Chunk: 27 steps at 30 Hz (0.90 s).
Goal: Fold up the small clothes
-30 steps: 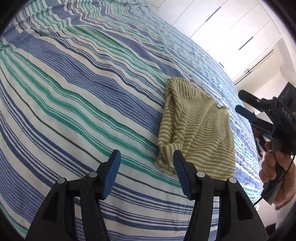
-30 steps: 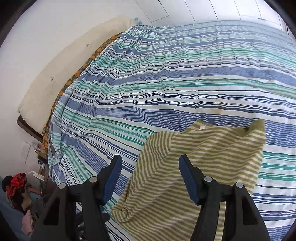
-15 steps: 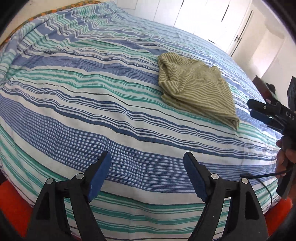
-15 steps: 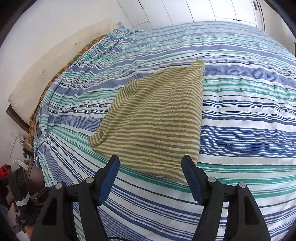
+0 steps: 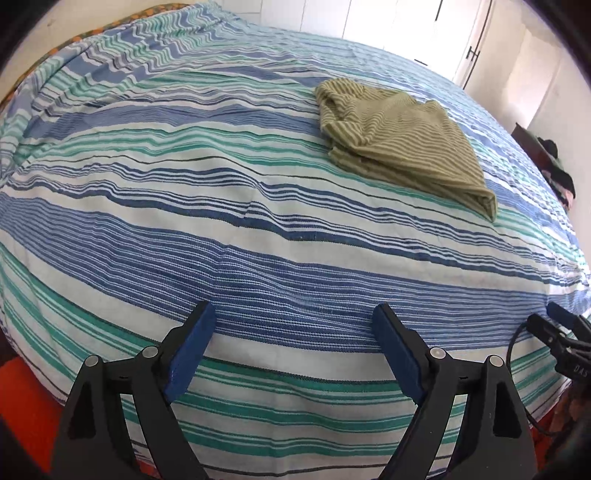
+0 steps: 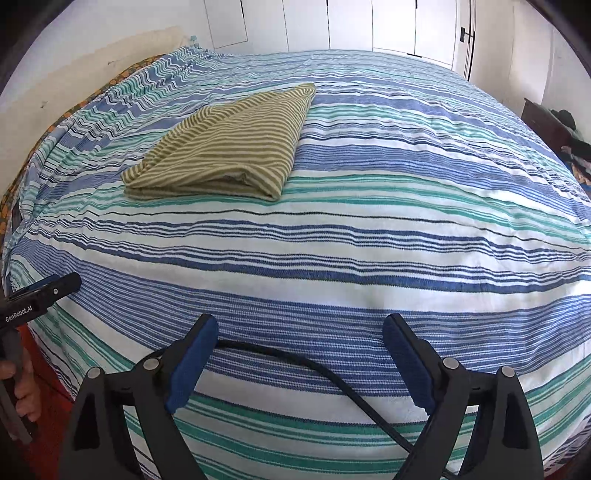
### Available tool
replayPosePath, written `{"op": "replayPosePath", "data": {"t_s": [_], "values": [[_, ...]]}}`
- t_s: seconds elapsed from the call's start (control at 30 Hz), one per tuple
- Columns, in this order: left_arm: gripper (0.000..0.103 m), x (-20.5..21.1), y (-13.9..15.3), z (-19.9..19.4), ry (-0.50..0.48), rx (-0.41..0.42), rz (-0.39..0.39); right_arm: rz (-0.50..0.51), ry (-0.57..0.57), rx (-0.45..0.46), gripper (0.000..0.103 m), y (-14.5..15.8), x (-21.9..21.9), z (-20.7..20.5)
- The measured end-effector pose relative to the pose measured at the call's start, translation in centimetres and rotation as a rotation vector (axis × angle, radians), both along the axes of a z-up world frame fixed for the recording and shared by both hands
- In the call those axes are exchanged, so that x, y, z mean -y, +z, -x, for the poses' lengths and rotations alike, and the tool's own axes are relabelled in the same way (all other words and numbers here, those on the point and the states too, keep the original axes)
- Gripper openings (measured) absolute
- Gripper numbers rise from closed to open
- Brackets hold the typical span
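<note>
An olive and cream striped garment (image 5: 399, 144) (image 6: 232, 147) lies folded in a rough wedge on the striped bedspread (image 5: 258, 236), well beyond both grippers. My left gripper (image 5: 293, 350) hangs over the bed's near edge, its jaws still opening with nothing between them. My right gripper (image 6: 299, 363) is also over the near edge, jaws opening and empty. A black cable (image 6: 332, 373) runs under its fingers. The right gripper's tips show at the far right of the left wrist view (image 5: 557, 332). The left gripper's tip shows at the left of the right wrist view (image 6: 44, 295).
White wardrobe doors (image 6: 369, 22) stand behind the bed. A cream headboard or cushion (image 6: 92, 62) lines the left wall. Dark furniture with piled clothes (image 6: 557, 125) sits at the right. Red floor (image 5: 22, 391) shows below the bed edge. A person's hand (image 6: 22, 387) holds the left gripper.
Both grippers have pulled back from the garment to the bed's near edge and opened wider. The garment now lies let go on the bedspread, farther away in both views.
</note>
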<state>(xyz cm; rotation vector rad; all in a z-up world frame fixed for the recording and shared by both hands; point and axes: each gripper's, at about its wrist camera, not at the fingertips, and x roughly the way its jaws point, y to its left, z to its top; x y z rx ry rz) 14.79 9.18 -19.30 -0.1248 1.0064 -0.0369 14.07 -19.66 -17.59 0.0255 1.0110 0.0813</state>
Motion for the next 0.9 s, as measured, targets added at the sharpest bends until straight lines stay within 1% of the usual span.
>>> {"op": "replayPosePath", "data": {"t_s": [0.03,0.07,0.1,0.17,0.23,0.37,0.5,0.7,0.9], "values": [[0.091,0.2,-0.3,0.0,-0.008,-0.001,-0.009,0.002,0.004,-0.015,0.099,-0.7,0.0,0.1],[0.093,0.4,-0.5,0.0,-0.017,0.003,-0.012,0.007,0.016,-0.021,0.103,-1.3,-0.1,0.5],[0.097,0.5,-0.7,0.0,-0.027,0.005,-0.013,0.024,0.029,-0.015,0.103,-1.7,-0.3,0.7],[0.100,0.9,-1.2,-0.1,-0.039,0.001,-0.028,0.062,0.049,0.017,0.103,-2.2,-0.5,1.2],[0.102,1.1,-1.5,-0.2,-0.048,0.000,-0.037,0.052,0.040,0.032,0.103,-2.5,-0.4,1.5],[0.102,1.1,-1.7,-0.3,-0.052,-0.003,-0.036,0.076,0.045,0.040,0.103,-2.8,-0.6,1.6],[0.102,1.5,-1.9,-0.3,-0.058,-0.008,-0.055,0.091,0.052,0.056,0.103,-3.1,-0.8,1.7],[0.102,1.7,-2.0,-0.4,-0.063,-0.022,-0.065,0.091,0.050,0.028,0.103,-3.2,-1.0,1.2],[0.102,1.8,-2.0,-0.5,-0.068,-0.029,-0.076,0.091,0.049,0.027,0.103,-3.3,-1.1,1.3]]}}
